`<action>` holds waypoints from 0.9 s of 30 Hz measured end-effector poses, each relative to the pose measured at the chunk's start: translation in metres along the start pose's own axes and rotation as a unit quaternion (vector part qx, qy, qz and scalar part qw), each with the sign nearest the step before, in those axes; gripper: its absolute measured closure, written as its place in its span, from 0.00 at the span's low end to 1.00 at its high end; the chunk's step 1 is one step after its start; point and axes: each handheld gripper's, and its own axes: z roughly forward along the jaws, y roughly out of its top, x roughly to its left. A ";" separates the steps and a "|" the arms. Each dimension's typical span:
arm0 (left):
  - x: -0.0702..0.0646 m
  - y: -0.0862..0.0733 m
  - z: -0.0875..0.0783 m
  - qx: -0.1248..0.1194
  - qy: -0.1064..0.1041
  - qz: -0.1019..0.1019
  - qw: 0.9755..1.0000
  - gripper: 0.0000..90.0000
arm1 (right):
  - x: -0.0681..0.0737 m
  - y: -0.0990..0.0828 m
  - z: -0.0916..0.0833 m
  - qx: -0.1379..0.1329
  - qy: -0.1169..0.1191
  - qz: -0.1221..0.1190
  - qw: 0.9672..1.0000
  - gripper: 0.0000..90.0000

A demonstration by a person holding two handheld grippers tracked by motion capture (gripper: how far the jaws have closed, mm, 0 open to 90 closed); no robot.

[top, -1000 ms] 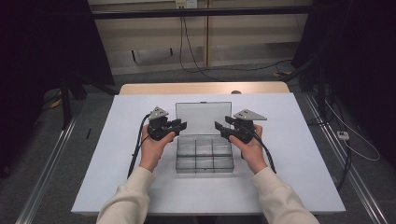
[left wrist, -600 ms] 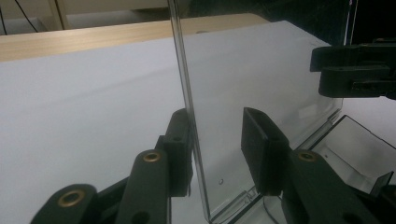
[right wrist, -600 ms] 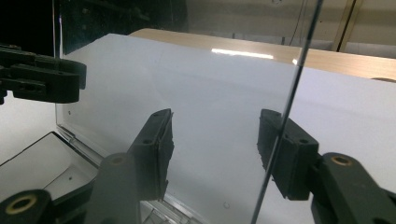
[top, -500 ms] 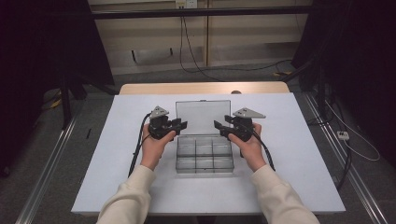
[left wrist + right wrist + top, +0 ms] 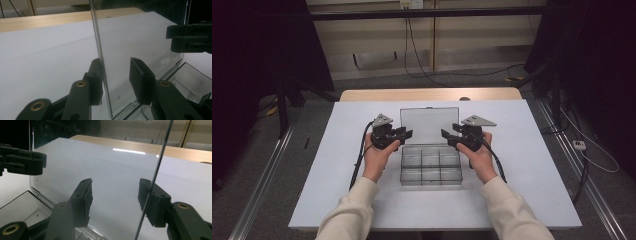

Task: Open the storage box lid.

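Observation:
A clear plastic compartment box [image 5: 431,167] lies mid-table with its lid [image 5: 430,125] standing upright at the far side. My left gripper [image 5: 408,133] is at the lid's left edge and my right gripper [image 5: 446,135] at its right edge, both pointing inward. In the left gripper view the lid's edge [image 5: 99,47] runs up between my open jaws [image 5: 116,66], close against the left pad [image 5: 96,75] and apart from the right one. In the right gripper view the lid's edge [image 5: 156,167] passes just in front of the right pad [image 5: 150,200] of my open gripper [image 5: 115,186]; the left pad stands well off.
The white table [image 5: 532,150] has bare room on both sides of the box. A wooden strip [image 5: 427,94] runs along its far edge. Each gripper's cable trails back toward the person's forearms [image 5: 362,185]. The box compartments look empty.

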 end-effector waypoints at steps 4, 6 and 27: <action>0.001 0.000 0.003 0.000 0.000 -0.005 1.000 0.69 | -0.001 0.000 0.002 0.002 -0.001 0.001 1.000 0.49; 0.002 0.000 0.004 0.004 -0.001 -0.006 1.000 0.68 | -0.001 0.000 0.003 0.003 0.000 0.002 1.000 0.48; 0.004 0.001 0.015 0.008 0.004 -0.017 1.000 0.59 | -0.004 -0.002 0.012 0.014 -0.003 0.018 1.000 0.41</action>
